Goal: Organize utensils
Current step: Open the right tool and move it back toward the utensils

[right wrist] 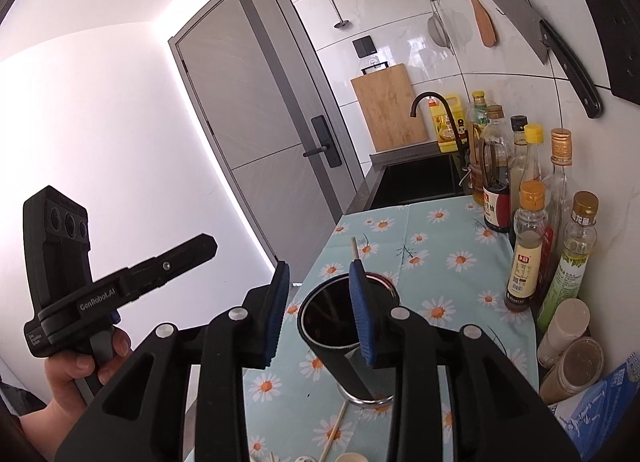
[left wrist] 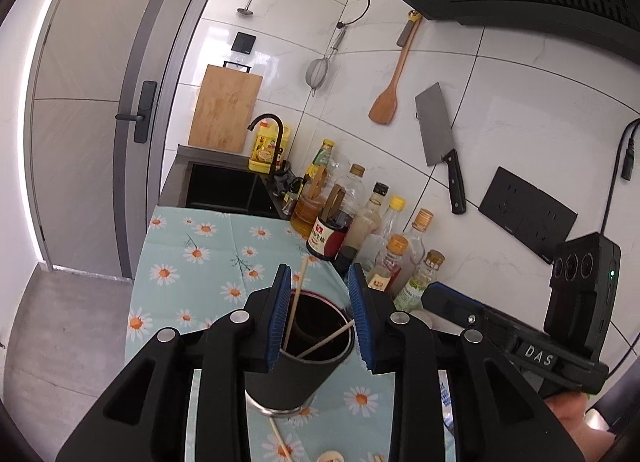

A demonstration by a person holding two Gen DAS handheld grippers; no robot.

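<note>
A black utensil cup (left wrist: pixel 296 378) stands on the daisy tablecloth (left wrist: pixel 192 262), right below my left gripper (left wrist: pixel 319 267). Two wooden chopsticks (left wrist: pixel 298 294) lean inside it, one running close along the left pad. The left gripper's blue pads stand apart and press on nothing. In the right wrist view the same cup (right wrist: pixel 340 354) sits under my right gripper (right wrist: pixel 319 266), which is open too, and a chopstick tip (right wrist: pixel 354 248) pokes up behind its right pad. Each gripper shows in the other's view: the right one (left wrist: pixel 440 294), the left one (right wrist: pixel 200 248) held by a hand.
A loose chopstick (left wrist: pixel 280 442) (right wrist: pixel 334 430) lies on the cloth in front of the cup. Sauce and oil bottles (right wrist: pixel 528 246) line the wall on the right. Beyond the cloth are a black sink (left wrist: pixel 224 186) and faucet. A cleaver (left wrist: pixel 440 142) and spatula hang on the tiles.
</note>
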